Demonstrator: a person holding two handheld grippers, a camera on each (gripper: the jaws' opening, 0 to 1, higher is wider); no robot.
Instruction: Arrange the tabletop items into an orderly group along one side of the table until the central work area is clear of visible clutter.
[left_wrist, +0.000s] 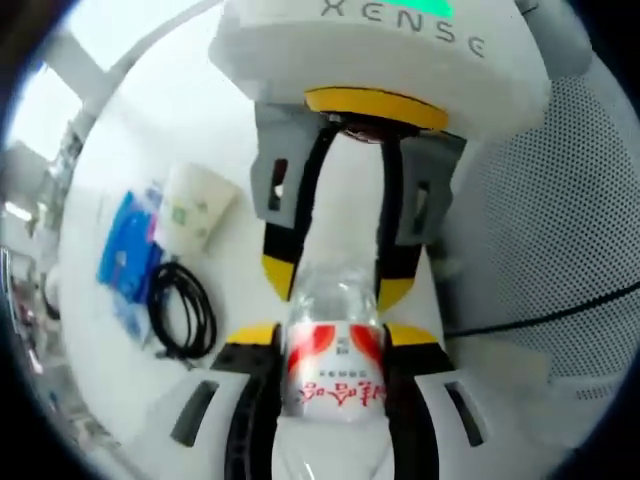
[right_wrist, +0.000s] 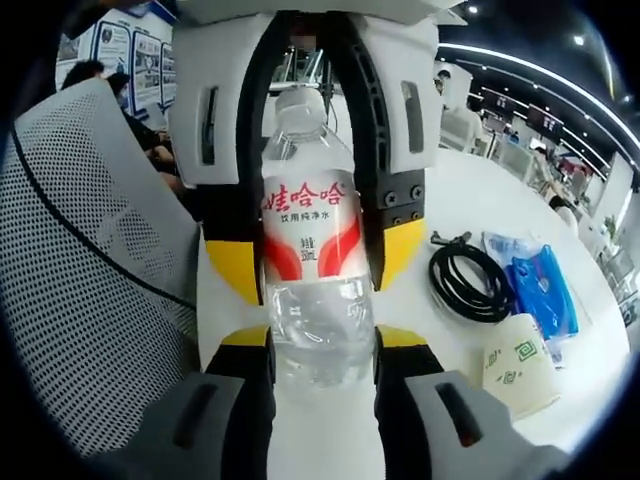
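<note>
Water bottle (right_wrist: 318, 270): cap end hidden behind left gripper (right_wrist: 312, 140); clear, red-white label. Left gripper and right gripper (right_wrist: 322, 350) both clamped on it.

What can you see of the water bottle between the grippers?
The clear plastic water bottle with a red-and-white label has a clear cap and looks full of water. It is gripped at both ends: the right gripper clamps its lower body, the left gripper its upper part. It is held off the white table.
</note>
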